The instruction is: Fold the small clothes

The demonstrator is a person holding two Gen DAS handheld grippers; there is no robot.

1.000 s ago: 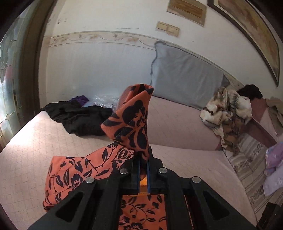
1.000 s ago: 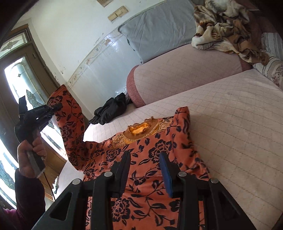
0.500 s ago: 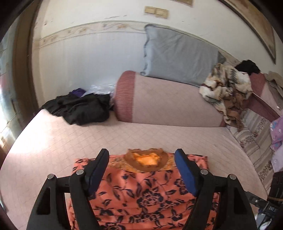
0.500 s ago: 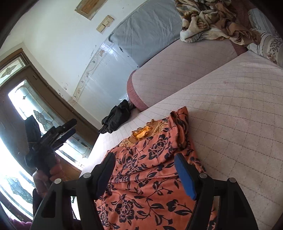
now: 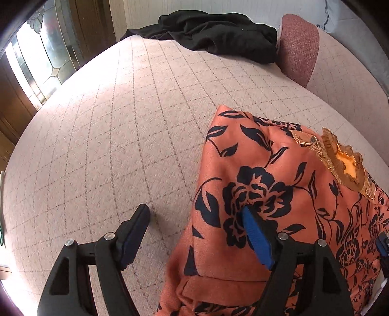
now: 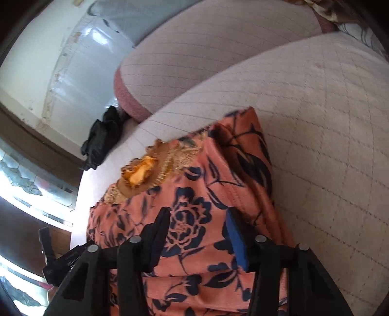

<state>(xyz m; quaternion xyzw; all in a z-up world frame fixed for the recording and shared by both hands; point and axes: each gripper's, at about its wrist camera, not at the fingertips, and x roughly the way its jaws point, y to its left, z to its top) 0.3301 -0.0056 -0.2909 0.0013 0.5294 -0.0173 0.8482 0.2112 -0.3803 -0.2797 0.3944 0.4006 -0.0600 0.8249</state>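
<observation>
The left tool (image 5: 194, 226) is hovering low with its jaws spread wide and gripping nothing; one finger (image 5: 136, 231) is hanging over bare mattress (image 5: 116, 126) while the blue-padded finger (image 5: 255, 235) is lying over the left edge of the orange floral garment (image 5: 267, 194). The right tool (image 6: 198, 231) is also standing agape, holding nothing, both fingers poised over the garment's printed front, with the cloth (image 6: 194, 218) showing between them; whether the tips are touching the fabric cannot be told.

The garment is lying on the quilted mattress with its sides folded in over the body, so its edges are running as thick doubled ridges. Its gold-frilled neckline (image 5: 345, 165) is pointing away from both tools, towards the bolster (image 5: 299, 48) at the head of the bed.

A heap of black clothing (image 5: 214, 31) is lying well apart from the garment, at the far corner of the mattress beside the bolster's end. A grey pillow (image 6: 114, 12) is leaning on the wall behind the bolster. A wood-framed glazed door (image 5: 41, 53) is standing beside the bed, letting in bright daylight. In the right wrist view, the left tool's black body (image 6: 60, 262) is showing at the lower left edge.
</observation>
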